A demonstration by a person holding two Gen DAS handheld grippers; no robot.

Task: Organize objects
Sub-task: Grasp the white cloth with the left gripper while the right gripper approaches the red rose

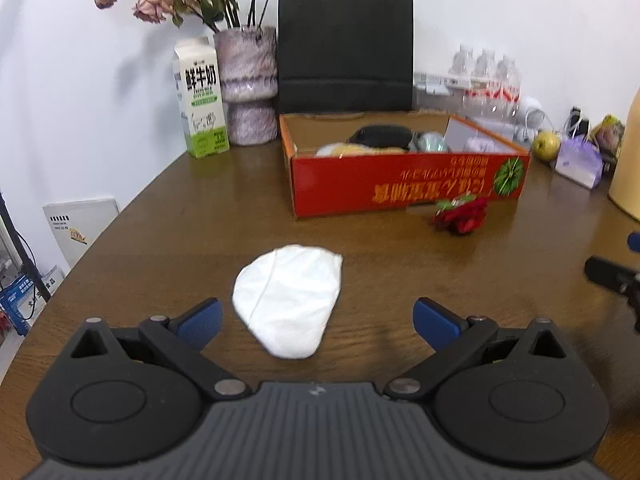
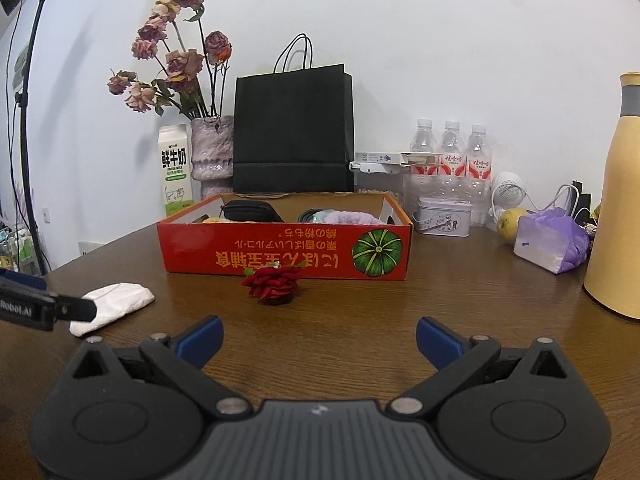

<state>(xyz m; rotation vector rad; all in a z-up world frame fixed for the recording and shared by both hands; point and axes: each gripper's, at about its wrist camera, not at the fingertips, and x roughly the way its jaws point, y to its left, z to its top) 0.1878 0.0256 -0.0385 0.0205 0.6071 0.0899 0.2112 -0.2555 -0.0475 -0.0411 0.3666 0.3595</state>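
White crumpled cloth [image 1: 288, 300] lies between spread left tongs [image 1: 318, 320]; right tongs [image 2: 319, 340] spread.

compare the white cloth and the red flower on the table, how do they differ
The white cloth is pale, flat and folded; the red flower is dark red, small and bunched, with a bit of green. The cloth lies right ahead of the open left gripper; the flower sits further off, close to the front of the red box. Both rest loose on the wooden table, outside the box, ungripped.
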